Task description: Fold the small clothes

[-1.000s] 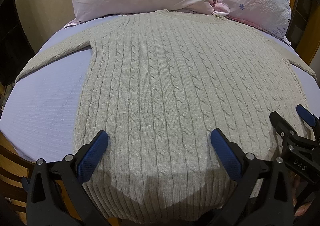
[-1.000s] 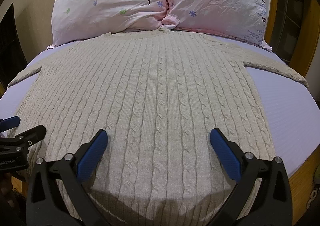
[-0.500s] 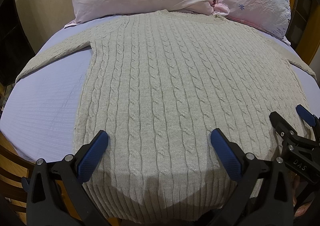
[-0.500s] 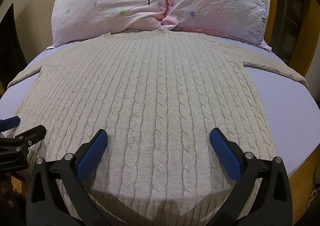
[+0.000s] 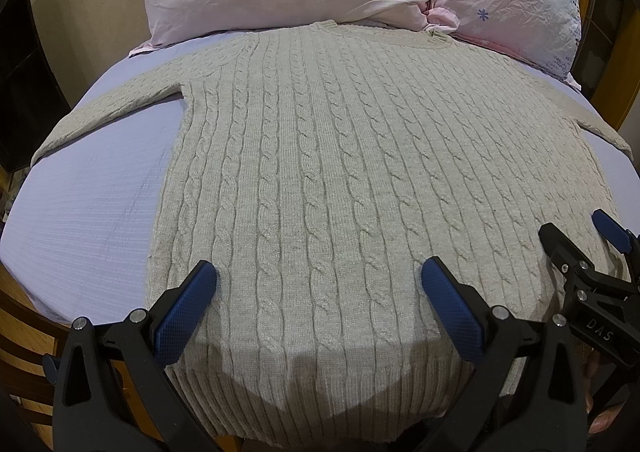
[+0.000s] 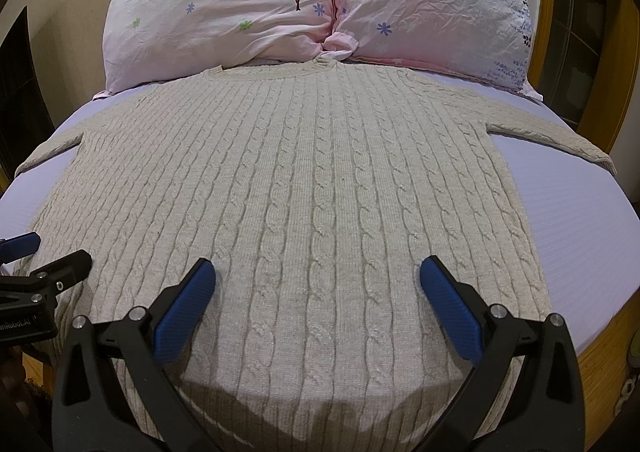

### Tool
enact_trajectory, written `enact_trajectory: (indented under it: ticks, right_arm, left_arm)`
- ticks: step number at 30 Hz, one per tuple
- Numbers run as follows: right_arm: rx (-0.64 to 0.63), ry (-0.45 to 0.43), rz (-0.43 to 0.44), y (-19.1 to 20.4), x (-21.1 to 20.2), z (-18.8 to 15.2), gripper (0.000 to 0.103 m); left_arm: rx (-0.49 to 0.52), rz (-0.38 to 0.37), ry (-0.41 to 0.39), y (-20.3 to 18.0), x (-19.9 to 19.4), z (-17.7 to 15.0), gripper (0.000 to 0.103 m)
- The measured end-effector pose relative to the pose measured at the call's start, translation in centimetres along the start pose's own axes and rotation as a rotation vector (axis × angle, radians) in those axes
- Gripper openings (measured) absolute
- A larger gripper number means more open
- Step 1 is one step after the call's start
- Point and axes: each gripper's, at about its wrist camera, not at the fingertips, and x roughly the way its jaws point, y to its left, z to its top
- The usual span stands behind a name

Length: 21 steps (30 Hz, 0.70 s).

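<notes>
The sweater (image 5: 340, 180) lies spread flat on the bed (image 5: 88, 204), front or back side up I cannot tell, its cable-knit body filling most of both my views. Its neckline reaches the two pink pillows (image 6: 304, 4) at the head of the bed, touching or just short of them, and its ribbed hem hangs over the near edge of the mattress. One sleeve (image 5: 116, 108) stretches out flat to the left across the pale lilac sheet, and the other sleeve (image 6: 552, 132) runs out to the right toward the wooden bed frame (image 6: 624, 64). My left tongs (image 5: 318, 284) are spread wide, the blue pads (image 5: 188, 312) poised over the lower part of the sweater nearer its left side, gripping nothing. My right tongs (image 6: 316, 284) are likewise released, wide apart over the lower right part of the knit, and I see no fabric between the pads. Each pair shows at the edge of the other's camera, so the two sit side by side above the hem. From these low angles I would say the pads are just above the wool rather than pressing into it, though that is hard to judge.
</notes>
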Motion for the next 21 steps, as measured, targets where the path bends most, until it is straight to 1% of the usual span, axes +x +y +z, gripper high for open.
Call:
enact_trajectory:
  ticks: [10,12,13,14,16,17,18,19,20,21]
  right_arm:
    - [0.0,-0.002,0.0,0.1,0.1,-0.1,0.101]
    - [-0.003,-0.009,0.0,-0.1,0.0,0.1,0.101]
    - [-0.011,-0.025,0.004,-0.2,0.0,0.1,0.101]
    - [-0.028,-0.047,0.018,-0.4,0.0,0.0,0.101]
    - [-0.059,-0.052,0.071,-1.0,-0.1,0.2,0.101]
    - [-0.043,-0.048,0.111,-2.3,-0.3,0.9,0.101]
    - [0.001,-0.06,0.13,-3.8,-0.8,1.6,0.101]
    - [0.064,-0.086,0.15,-5.8,-1.3,2.4,0.101]
    - [0.165,-0.127,0.18,-9.2,-2.0,3.7,0.101]
    - [0.243,-0.147,0.191,-11.8,-2.2,4.6,0.101]
  left_arm:
    - [0.0,0.0,-0.002,0.0,0.0,0.0,0.102]
    - [0.001,0.002,-0.005,0.0,0.0,0.0,0.102]
    - [0.001,0.002,-0.012,0.0,0.0,0.0,0.102]
    - [0.003,0.003,-0.023,0.1,-0.1,-0.1,0.102]
    - [0.009,0.002,-0.041,0.0,-0.6,-0.2,0.102]
    - [0.015,-0.003,-0.053,0.0,-0.6,-0.2,0.102]
    - [0.022,-0.009,-0.054,0.1,-0.7,-0.1,0.102]
    - [0.028,-0.018,-0.054,0.3,-0.9,-0.6,0.102]
    - [0.029,-0.047,-0.055,0.8,-1.0,-0.2,0.102]
    - [0.022,-0.071,-0.065,1.2,-1.0,0.0,0.102]
